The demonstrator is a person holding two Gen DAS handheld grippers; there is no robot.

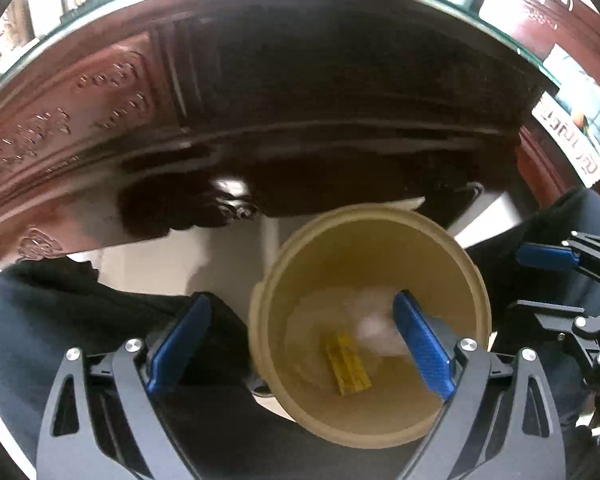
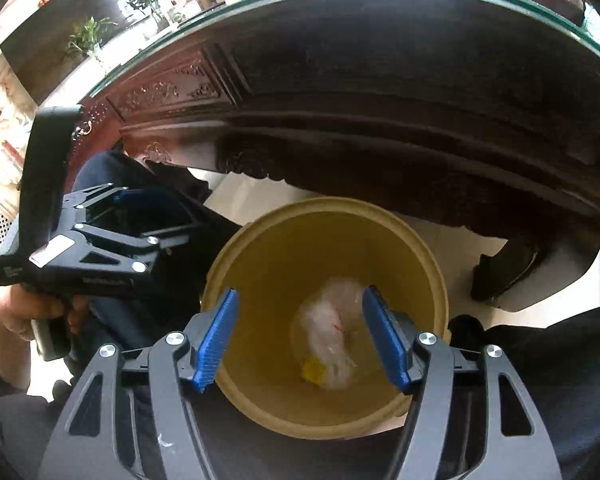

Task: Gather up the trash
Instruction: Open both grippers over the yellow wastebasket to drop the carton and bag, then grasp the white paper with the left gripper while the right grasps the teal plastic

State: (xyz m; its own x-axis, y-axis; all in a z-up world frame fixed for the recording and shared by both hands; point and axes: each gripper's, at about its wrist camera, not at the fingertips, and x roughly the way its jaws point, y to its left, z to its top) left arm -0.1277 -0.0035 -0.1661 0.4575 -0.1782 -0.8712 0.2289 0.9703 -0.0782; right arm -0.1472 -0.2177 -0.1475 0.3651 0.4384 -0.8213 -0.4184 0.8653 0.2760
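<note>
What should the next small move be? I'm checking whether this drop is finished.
Probably lift both grippers away toward the next trash: the right gripper and left gripper are open and empty, while the crumpled clear plastic wrapper and yellow packet lie inside the round tan bin.

Both views down into bin (image 1: 370, 216)

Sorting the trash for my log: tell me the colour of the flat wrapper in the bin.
Yellow wrapper at the bottom of the tan bin; clearest in the left wrist view.
</note>
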